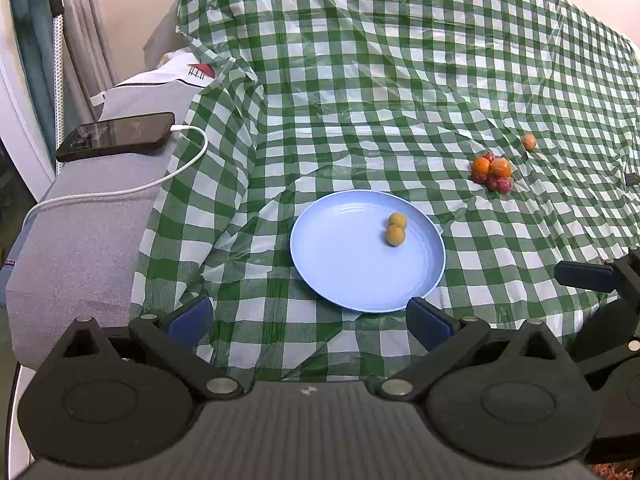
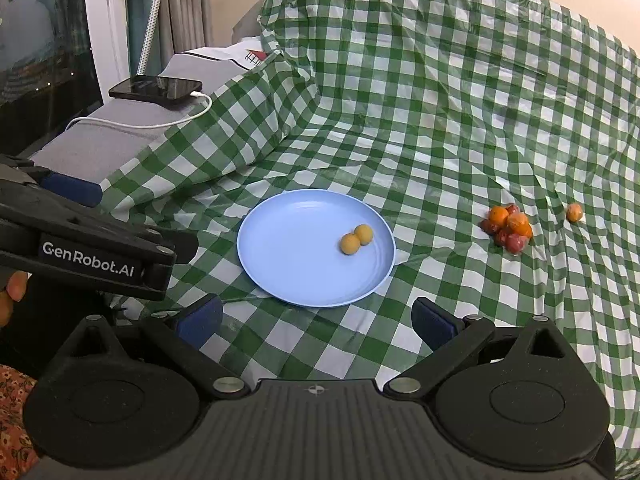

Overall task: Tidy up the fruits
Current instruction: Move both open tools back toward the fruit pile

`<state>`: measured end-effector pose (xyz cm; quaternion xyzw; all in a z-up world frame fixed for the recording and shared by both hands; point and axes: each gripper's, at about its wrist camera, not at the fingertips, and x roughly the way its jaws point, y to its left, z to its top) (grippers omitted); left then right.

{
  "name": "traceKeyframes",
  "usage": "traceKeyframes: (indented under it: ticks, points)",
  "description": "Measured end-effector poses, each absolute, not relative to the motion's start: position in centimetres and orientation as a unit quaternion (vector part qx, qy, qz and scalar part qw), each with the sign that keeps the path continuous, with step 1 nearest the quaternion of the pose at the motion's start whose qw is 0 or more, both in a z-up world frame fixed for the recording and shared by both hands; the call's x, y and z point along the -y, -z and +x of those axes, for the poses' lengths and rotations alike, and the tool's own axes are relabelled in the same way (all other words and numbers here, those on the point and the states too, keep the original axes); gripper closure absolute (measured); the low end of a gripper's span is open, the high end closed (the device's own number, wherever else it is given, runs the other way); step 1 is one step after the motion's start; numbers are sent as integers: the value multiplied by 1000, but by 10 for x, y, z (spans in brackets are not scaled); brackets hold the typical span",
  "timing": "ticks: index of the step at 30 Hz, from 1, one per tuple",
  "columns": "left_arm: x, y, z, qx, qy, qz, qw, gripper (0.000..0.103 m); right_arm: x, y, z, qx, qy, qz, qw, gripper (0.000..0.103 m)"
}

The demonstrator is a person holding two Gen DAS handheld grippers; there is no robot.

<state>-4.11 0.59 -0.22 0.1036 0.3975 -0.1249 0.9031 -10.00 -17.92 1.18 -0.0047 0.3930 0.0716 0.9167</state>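
Note:
A light blue plate (image 1: 340, 264) (image 2: 288, 256) lies on the green checked cloth with two small yellow fruits (image 1: 396, 229) (image 2: 357, 239) touching each other on its right half. To its right is a heap of orange and red fruits (image 1: 491, 173) (image 2: 509, 229), and one lone orange fruit (image 1: 529, 142) (image 2: 574, 212) lies further right. My left gripper (image 1: 310, 322) is open and empty, just short of the plate's near rim. My right gripper (image 2: 318, 322) is open and empty, also just short of the plate.
A black phone (image 1: 116, 135) (image 2: 156, 88) on a white charging cable (image 1: 120, 190) lies on a grey cushion at the left. The cloth is wrinkled and rises steeply at the back. The other gripper shows at each view's side (image 1: 600, 280) (image 2: 80, 248).

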Motion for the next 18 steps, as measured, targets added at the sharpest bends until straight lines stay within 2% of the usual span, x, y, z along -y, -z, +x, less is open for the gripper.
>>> traceKeyframes:
  ticks: [18]
  points:
    - [-5,11,-35,-410,125,106,897,0,181,-6,-96,-404,-71,2,912,3]
